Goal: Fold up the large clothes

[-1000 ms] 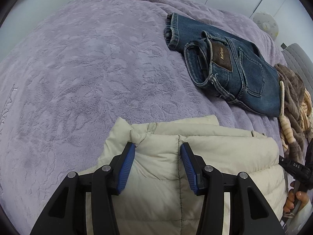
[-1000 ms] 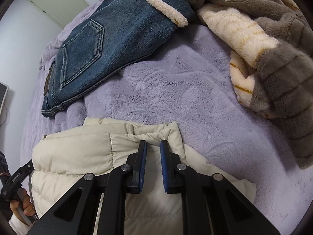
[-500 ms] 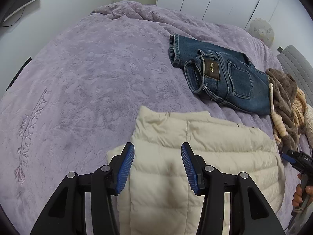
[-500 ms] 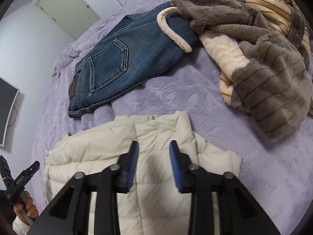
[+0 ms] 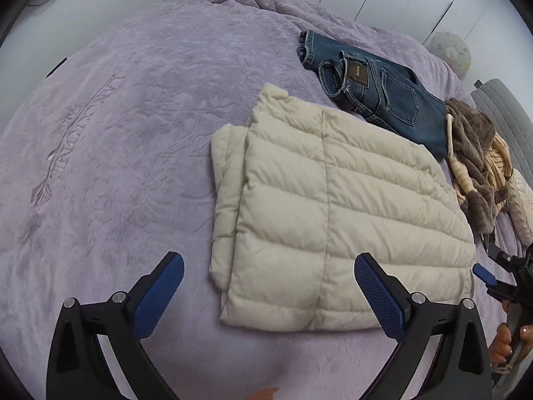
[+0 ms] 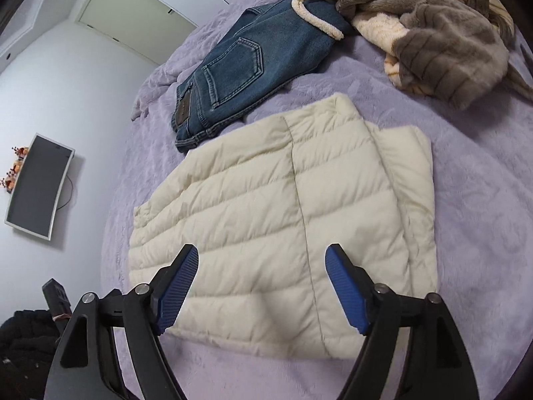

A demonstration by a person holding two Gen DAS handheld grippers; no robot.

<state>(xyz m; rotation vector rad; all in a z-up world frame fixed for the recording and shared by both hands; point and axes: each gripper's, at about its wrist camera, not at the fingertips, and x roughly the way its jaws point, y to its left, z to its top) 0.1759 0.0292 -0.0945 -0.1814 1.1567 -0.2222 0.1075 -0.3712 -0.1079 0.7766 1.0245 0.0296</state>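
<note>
Bed (image 5: 140,106) with a lilac plush cover fills both views and carries all the clothing; raised lettering is pressed into the cover ahead and to the left of the left gripper. Cream puffer jacket (image 5: 333,200), the task's garment, lies folded flat on the cover as a quilted rectangle, one narrower layer showing along its side. It sits directly ahead of both grippers and touches neither. Folded blue jeans (image 5: 379,96) lie beyond the jacket's far edge, just beside it, back pocket and leather patch facing up. Grey and cream striped fleece garment (image 6: 439,30) lies in a loose heap past the jacket, ahead and to the right of the right gripper, with a cream cord resting on the jeans. Wall screen (image 6: 36,186) hangs far to the left of the right gripper.

Left gripper (image 5: 266,296) stands above the near edge of the jacket; its jaws have just been opening and now stand wide, with nothing pressed between the blue pads. Right gripper (image 6: 260,290) stands above the jacket's near half; its jaws have likewise just been opening and are well spread, clear of the fabric. From the left wrist view, the right gripper appears at the right edge, held by a hand (image 5: 506,343).
</note>
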